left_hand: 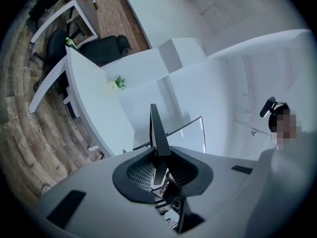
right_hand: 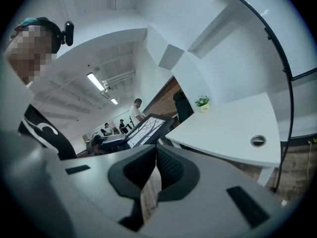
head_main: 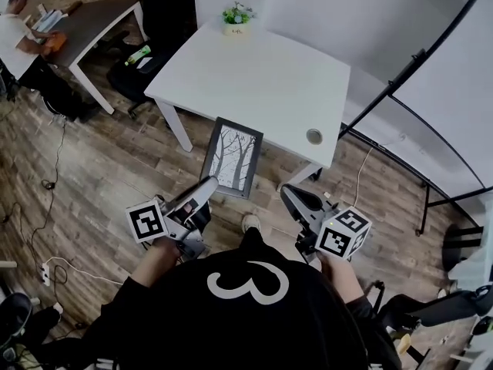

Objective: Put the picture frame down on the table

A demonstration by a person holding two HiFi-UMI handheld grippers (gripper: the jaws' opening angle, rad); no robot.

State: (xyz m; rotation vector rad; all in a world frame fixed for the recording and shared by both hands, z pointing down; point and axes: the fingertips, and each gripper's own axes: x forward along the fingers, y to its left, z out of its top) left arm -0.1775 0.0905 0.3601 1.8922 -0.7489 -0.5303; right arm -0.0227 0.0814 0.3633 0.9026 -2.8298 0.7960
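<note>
While you are standing on the wood floor (head_main: pixel 115 168) at the near edge of the white table (head_main: pixel 262 75), your left hand-held gripper (head_main: pixel 209 183) is clamping the picture frame (head_main: pixel 232 157) by its near left corner. It is holding the frame in the air rather than resting it on the table. The frame is facing up with its tree print toward your head. Its long axis is running away from you toward the table, leaning slightly right, and its far end is meeting the table's near edge in the head view. In the left gripper view the frame is showing edge-on, pinched between the pads. Your left arm is reaching forward, jaws angling up and right. Your right hand-held gripper (head_main: pixel 291 199) is hovering just beside the frame, clenched on nothing, jaws pointing forward and left.
</note>
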